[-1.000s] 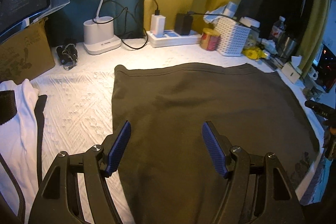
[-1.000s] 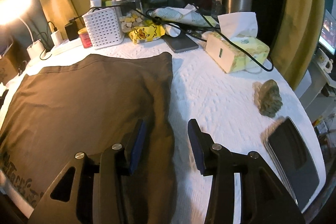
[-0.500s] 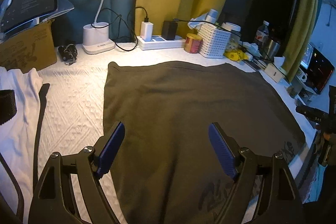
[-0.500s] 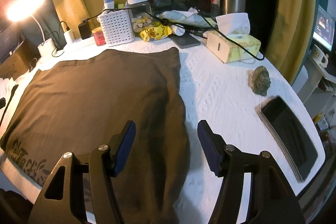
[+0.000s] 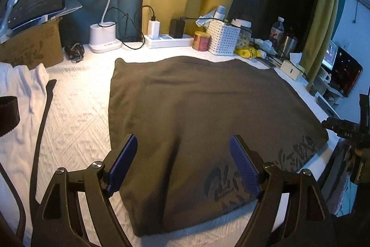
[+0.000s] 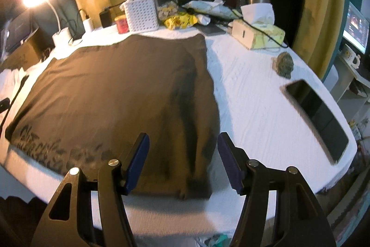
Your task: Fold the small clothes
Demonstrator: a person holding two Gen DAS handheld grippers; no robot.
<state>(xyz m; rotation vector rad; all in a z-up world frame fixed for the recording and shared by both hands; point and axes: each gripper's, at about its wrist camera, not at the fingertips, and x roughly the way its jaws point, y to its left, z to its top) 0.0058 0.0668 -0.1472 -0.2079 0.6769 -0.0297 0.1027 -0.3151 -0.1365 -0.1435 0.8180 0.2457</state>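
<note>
1. The left gripper (image 5: 182, 162) hangs over the near left part of the dark olive garment (image 5: 196, 112), its blue-padded jaws spread wide with nothing held between them — only cloth lying flat below.
2. The right gripper (image 6: 182, 161) hangs over the garment's near right corner (image 6: 120, 96), jaws likewise wide apart and empty; its right pad sits just past the cloth's right edge, over the white textured cover (image 6: 254, 96).
3. The garment lies spread flat in the middle of the table, dark lettering (image 5: 261, 166) printed along its near edge.
4. Left of it, apart from it, lies a white garment (image 5: 20, 89) with a black strap (image 5: 44, 108) beside it.
5. To the right on the cover lie a dark phone (image 6: 316, 117) and, beyond it, a small greenish lump (image 6: 284, 61).
6. Along the far edge stand a lit desk lamp (image 5: 108, 22), a power strip (image 5: 168, 39), a red tin (image 5: 201, 40), a white perforated basket (image 5: 223, 37) and a tissue box (image 6: 259, 35) — all clear of the cloth.
</note>
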